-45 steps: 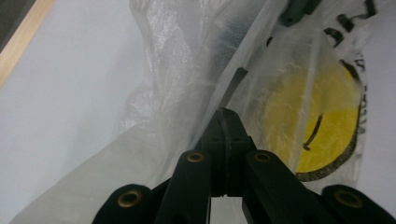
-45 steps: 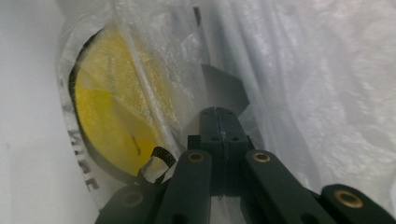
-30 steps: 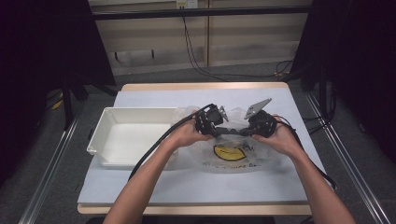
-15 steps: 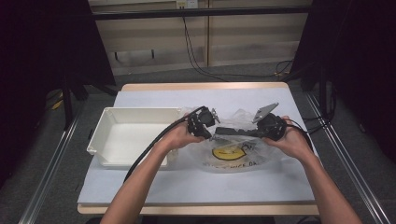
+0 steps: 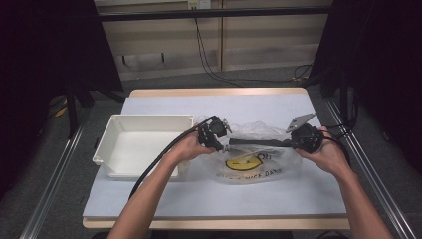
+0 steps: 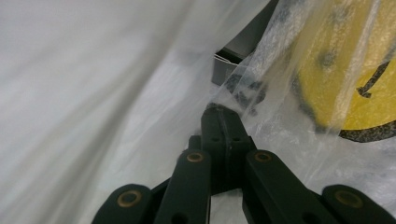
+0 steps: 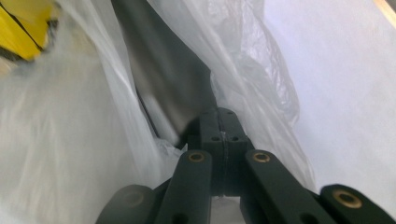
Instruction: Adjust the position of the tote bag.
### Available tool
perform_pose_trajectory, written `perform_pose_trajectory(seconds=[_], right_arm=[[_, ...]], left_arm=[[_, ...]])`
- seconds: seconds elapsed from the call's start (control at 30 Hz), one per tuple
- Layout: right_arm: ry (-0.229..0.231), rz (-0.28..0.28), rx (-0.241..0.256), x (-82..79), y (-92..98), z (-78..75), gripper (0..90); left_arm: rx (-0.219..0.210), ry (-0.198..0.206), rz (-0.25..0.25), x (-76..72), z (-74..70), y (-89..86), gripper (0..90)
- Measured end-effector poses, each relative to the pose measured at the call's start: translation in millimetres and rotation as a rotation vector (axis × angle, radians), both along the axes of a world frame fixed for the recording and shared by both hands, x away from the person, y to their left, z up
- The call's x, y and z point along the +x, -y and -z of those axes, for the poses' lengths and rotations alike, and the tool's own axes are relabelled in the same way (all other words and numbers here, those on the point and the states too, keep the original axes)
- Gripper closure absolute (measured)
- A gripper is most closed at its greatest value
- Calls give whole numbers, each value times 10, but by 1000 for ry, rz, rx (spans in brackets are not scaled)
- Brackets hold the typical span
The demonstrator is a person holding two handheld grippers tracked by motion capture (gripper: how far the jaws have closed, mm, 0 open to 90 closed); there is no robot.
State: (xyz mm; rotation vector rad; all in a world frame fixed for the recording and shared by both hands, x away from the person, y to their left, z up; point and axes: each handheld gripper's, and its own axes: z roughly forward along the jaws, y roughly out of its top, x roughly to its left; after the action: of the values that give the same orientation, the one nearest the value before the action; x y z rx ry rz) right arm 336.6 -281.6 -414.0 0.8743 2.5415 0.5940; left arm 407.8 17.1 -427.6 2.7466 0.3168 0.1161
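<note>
High view overlooks the table (image 5: 149,199); both gripper views press close against the plastic bag (image 5: 259,164).

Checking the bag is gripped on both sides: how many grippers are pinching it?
2. The left gripper is clamped on the plastic bag at its left edge, the right gripper at its right edge.

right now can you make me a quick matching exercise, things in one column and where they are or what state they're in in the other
Things:
1. white tray
2. plastic bag
3. left claw
4. right claw

Places or states:
A. shut on the bag's edge at the side nearer the tray
B. clear, with a yellow print, lying on the table right of the tray
C. shut on the bag's edge at the side away from the tray
D. at the left of the table, nothing in it

Pairs: 1-D, 2-B, 3-A, 4-C
</note>
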Motion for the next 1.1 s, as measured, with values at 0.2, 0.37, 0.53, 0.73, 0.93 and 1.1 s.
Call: perform_pose_trajectory(seconds=[0.2,0.37,0.53,0.73,0.93,1.1], right_arm=[[-12,30,-8,-40,97,79,900],[-13,51,-25,-48,184,150,900],[-36,70,-63,-44,232,236,900],[-57,87,-36,-35,341,394,900],[-64,122,-39,-91,452,472,900],[-68,145,-21,-113,575,477,900]], left_arm=[[26,5,-27,-13,40,18,900],[80,19,-32,7,61,54,900],[145,24,-26,44,131,78,900],[222,29,-37,77,195,107,900],[251,30,-28,72,213,126,900],[274,22,-26,80,215,137,900]])
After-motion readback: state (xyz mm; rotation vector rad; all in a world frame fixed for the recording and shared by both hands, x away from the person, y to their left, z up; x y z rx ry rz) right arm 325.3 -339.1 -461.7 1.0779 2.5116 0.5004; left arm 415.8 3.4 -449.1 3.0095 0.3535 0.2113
